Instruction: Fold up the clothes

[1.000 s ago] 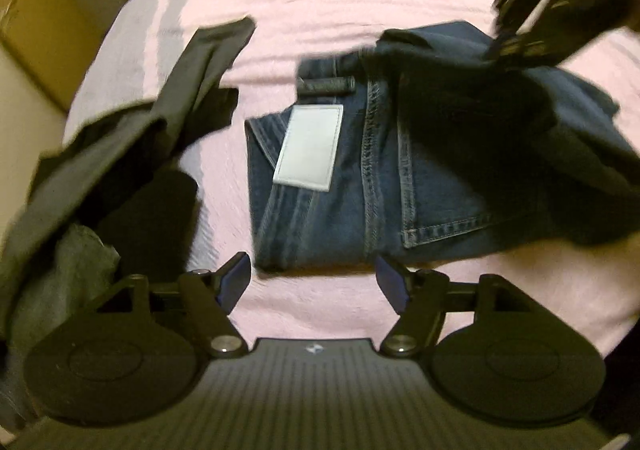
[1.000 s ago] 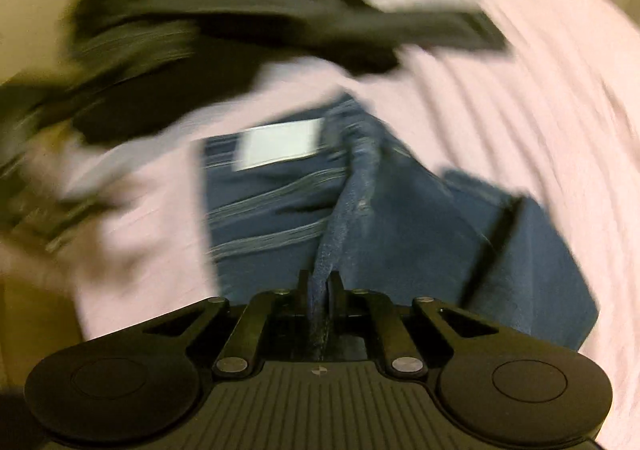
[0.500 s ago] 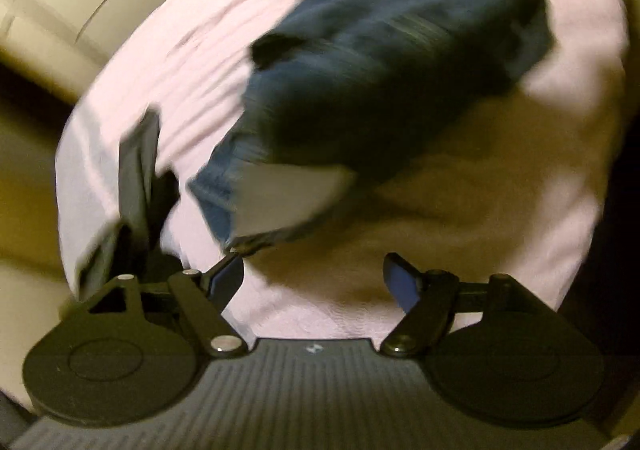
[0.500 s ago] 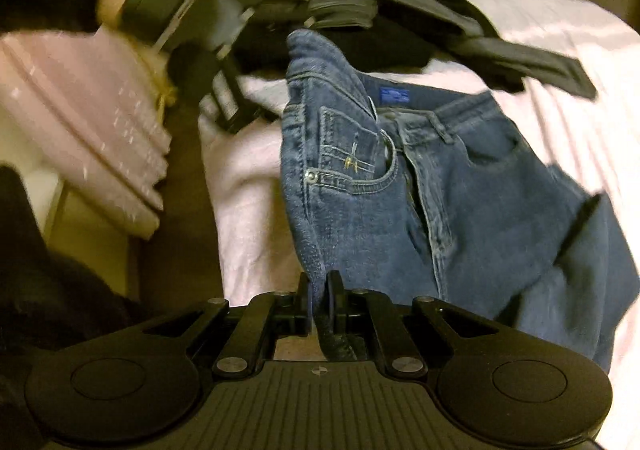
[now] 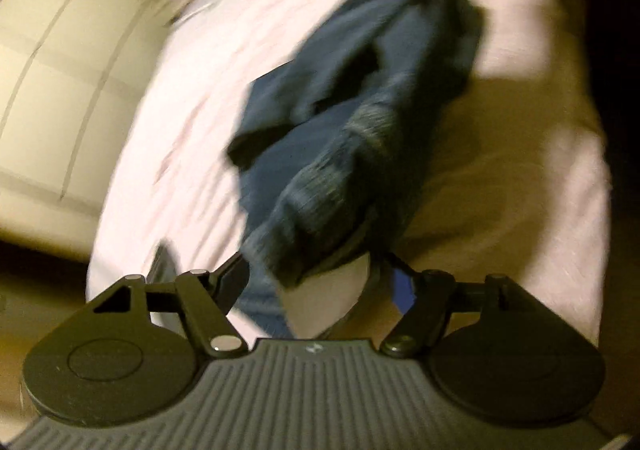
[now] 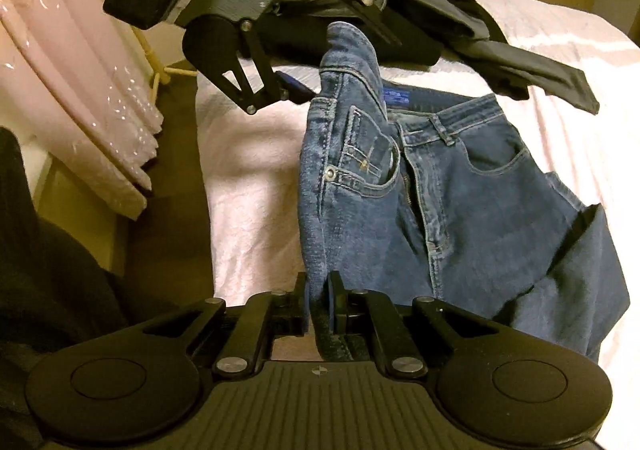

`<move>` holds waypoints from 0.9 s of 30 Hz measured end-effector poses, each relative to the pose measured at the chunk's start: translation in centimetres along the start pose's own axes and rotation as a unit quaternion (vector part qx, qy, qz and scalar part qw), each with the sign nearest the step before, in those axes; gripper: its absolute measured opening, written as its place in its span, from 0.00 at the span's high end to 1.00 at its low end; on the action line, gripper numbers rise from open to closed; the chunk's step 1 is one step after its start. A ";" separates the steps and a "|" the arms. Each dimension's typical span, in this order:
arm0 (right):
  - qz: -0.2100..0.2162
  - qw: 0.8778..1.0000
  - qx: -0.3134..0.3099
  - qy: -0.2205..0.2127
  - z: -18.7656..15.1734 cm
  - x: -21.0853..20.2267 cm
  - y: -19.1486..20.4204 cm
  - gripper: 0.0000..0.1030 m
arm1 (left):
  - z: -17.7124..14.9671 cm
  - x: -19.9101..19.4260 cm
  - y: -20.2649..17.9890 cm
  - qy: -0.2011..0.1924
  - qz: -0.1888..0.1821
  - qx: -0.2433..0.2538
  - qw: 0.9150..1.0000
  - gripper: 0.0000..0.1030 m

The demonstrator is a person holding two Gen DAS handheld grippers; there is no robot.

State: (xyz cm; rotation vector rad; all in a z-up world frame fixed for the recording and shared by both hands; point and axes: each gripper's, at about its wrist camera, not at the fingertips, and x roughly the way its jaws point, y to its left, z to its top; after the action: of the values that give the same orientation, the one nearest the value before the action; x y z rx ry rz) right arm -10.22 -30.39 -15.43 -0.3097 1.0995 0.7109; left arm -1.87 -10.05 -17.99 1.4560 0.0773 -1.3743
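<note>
Right gripper (image 6: 318, 300) clamps blue denim jeans (image 6: 440, 185) waistband, lifted since earlier; left gripper (image 6: 336, 57) jaws (just narrowing, not gripping) straddle the far end, ready to grab.

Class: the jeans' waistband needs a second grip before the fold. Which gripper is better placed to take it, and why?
Left. The right gripper is already shut on the jeans, so it is occupied. The left gripper is open, its jaws either side of the raised waistband corner, likely needing only to close.
</note>
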 end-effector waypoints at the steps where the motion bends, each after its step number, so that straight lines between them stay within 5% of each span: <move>1: 0.000 1.000 0.009 -0.001 -0.2 -0.1 -0.1 0.94 | 0.1 0.2 -0.1 -0.009 -0.012 0.019 1.000 0.37; 3: 0.003 0.999 0.036 -0.004 -0.7 -0.3 -0.5 0.88 | 0.2 0.4 -0.1 -0.022 -0.033 0.041 0.998 0.48; 7: 0.015 0.986 0.165 -0.008 -3.9 -1.4 -2.3 0.36 | 0.3 0.9 0.5 -0.011 -0.084 0.043 0.995 0.71; 8: 0.016 0.978 0.207 -0.010 -5.1 -1.7 -3.0 0.30 | 0.3 0.9 0.6 -0.010 -0.090 0.038 0.995 0.76; 10: 0.005 0.950 0.311 -0.016 -8.4 -2.2 -4.6 0.29 | 0.2 0.8 0.7 -0.004 -0.098 0.027 0.995 0.77; 15: -0.097 0.851 0.515 -0.045 -15.8 -2.5 -8.1 0.28 | 0.5 0.3 1.4 0.017 -0.117 -0.037 0.992 0.80; 19: -0.077 0.806 0.583 -0.065 -18.0 0.9 -10.2 0.23 | 0.4 -0.6 3.4 0.022 -0.119 -0.113 0.986 0.81; 21: -0.061 0.793 0.605 -0.045 -18.5 2.8 -11.0 0.24 | 0.3 -1.3 4.5 0.023 -0.116 -0.140 0.983 0.82; 22: -0.061 0.786 0.613 -0.046 -18.6 3.2 -11.4 0.47 | 0.2 -1.7 5.1 0.023 -0.115 -0.150 0.982 0.82; 23: -0.061 0.781 0.619 -0.054 -18.6 3.0 -11.8 0.86 | 0.0 -2.1 5.7 0.023 -0.114 -0.159 0.980 0.83; 25: -0.081 0.785 0.611 -0.068 -17.5 1.5 -12.8 0.92 | -0.3 -3.1 6.7 0.023 -0.114 -0.182 0.976 0.84; 27: -0.099 0.805 0.578 -0.095 -15.6 -0.5 -14.0 0.93 | -0.4 -4.4 7.2 0.022 -0.111 -0.196 0.974 0.84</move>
State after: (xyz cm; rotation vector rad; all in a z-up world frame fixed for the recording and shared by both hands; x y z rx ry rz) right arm -12.08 -49.72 -23.37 0.6820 1.1006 -0.2000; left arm 1.69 -10.27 -10.38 1.1682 0.5247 -1.4101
